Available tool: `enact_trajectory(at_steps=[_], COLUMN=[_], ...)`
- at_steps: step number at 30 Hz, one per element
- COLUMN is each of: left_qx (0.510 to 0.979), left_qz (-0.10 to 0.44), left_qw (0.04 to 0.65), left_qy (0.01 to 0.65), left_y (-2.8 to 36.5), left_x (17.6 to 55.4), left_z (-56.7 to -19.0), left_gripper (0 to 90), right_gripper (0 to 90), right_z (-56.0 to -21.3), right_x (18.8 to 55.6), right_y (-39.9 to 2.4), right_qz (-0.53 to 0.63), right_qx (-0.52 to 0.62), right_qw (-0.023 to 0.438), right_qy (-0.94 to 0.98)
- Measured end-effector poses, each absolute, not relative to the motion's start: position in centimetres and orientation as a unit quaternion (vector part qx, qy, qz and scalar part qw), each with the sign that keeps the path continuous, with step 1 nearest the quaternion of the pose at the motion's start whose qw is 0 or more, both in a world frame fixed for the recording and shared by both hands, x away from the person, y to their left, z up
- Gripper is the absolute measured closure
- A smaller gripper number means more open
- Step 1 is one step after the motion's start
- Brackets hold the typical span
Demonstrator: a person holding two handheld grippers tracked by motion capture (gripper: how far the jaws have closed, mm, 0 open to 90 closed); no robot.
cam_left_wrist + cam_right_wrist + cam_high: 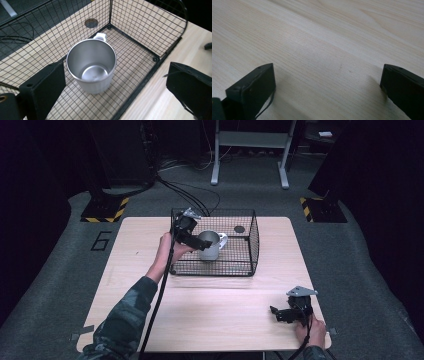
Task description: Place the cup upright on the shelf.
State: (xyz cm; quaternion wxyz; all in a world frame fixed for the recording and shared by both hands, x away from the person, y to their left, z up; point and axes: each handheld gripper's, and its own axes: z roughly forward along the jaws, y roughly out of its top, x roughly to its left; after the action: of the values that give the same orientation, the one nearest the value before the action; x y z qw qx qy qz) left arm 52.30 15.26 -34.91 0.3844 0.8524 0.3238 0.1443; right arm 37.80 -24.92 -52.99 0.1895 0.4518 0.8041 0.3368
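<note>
A steel mug [211, 245] with a white handle stands upright inside a black wire basket [250, 252] at the back middle of the table. In the left gripper view the empty mug [92, 66] sits on the basket floor, its handle [100, 36] turned away. My left gripper [199, 242] hovers over the basket's left side, just left of the mug, jaws wide open with nothing between them. My right gripper [276, 312] rests low at the table's front right, open over bare wood [324, 50].
The basket's wire walls [147, 22] rise around the mug on all sides. A round hole [239, 229] in the tabletop lies behind the basket's far wall. The light wooden table [215, 310] is bare in front. Cables run across the floor behind the table.
</note>
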Motion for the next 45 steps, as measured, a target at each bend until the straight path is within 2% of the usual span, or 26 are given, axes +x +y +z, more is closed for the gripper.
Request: enact_trajectory(at_steps=[14,28,33,37,38,39,40,41,45], left_qx=[0.845,0.833,0.822,0.815,0.815,0.810,0.810,0.807,0.794], left_qz=[0.170,0.207,0.210,0.200,0.200,0.194,0.194,0.188,0.190], left_qw=[0.398,0.377,0.366,0.345,0.345,0.338,0.338,0.326,0.317], left_qy=[0.313,0.349,0.381,0.421,0.421,0.439,0.439,0.456,0.482], left_y=[19.8,26.3,28.8,31.5,31.5,32.6,32.6,33.6,34.9], left_x=[46.0,40.1,38.5,37.6,37.6,37.4,37.4,37.2,36.8], left_z=[-35.0,-38.2,-40.9,-45.0,-45.0,-46.8,-46.8,-48.5,-51.0], left_gripper=[2.2,0.3,0.3,0.2,0.2,0.2,0.2,0.2,0.1], right_gripper=[0.0,0.0,0.0,0.0,0.0,0.0,0.0,0.0,0.0], right_z=[-53.0,-53.0,-53.0,-53.0,-53.0,-53.0,-53.0,-53.0,-53.0], right_x=[37.8,37.8,37.8,37.8,37.8,37.8,37.8,37.8,37.8], right_y=[-24.9,-24.9,-24.9,-24.9,-24.9,-24.9,-24.9,-24.9,-24.9], right_qz=[0.337,0.337,0.337,0.337,0.337,0.337,0.337,0.337,0.337], right_qx=[0.452,0.450,0.449,0.451,0.449,0.449,0.449,0.451,0.451], right_qw=[0.189,0.191,0.191,0.190,0.191,0.191,0.191,0.190,0.191], right_qy=[0.804,0.805,0.805,0.804,0.805,0.805,0.805,0.804,0.804])
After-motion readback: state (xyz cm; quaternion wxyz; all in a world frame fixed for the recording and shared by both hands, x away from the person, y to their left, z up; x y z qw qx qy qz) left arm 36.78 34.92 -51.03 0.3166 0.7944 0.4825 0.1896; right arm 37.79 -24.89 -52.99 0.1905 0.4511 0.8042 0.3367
